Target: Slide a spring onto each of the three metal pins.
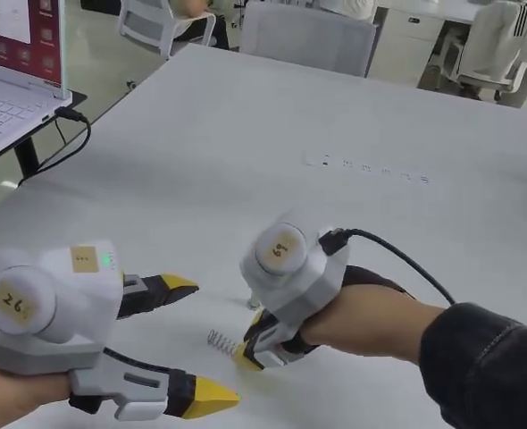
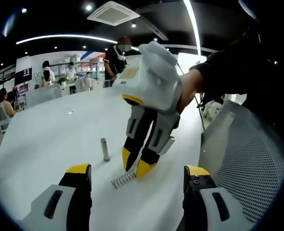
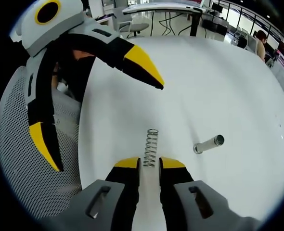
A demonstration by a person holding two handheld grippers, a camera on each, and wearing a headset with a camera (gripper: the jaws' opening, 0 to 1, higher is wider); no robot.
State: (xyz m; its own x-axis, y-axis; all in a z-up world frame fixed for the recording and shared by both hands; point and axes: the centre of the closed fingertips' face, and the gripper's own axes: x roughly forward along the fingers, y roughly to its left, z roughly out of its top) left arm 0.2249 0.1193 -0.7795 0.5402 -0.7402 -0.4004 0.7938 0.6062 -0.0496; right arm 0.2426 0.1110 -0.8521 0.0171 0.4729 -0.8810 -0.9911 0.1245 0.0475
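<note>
A short metal spring (image 1: 221, 340) lies on the white table (image 1: 272, 152) near its front edge. My right gripper (image 1: 246, 354) points down at it, and its yellow tips have closed narrowly on the spring's near end (image 3: 150, 162). The rest of the spring (image 3: 151, 142) reaches forward from the jaws. One metal pin (image 2: 104, 149) stands upright just past the spring (image 2: 123, 179), and the same pin (image 3: 208, 143) is to the right of the jaws. My left gripper (image 1: 196, 341) hovers at the left with its jaws wide apart and nothing between them.
An open laptop (image 1: 13, 71) sits at the far left with a black cable (image 1: 78, 134) trailing off the table edge. Grey chairs (image 1: 308, 36) stand along the far side. A mesh chair back (image 2: 238, 144) is close behind the right gripper.
</note>
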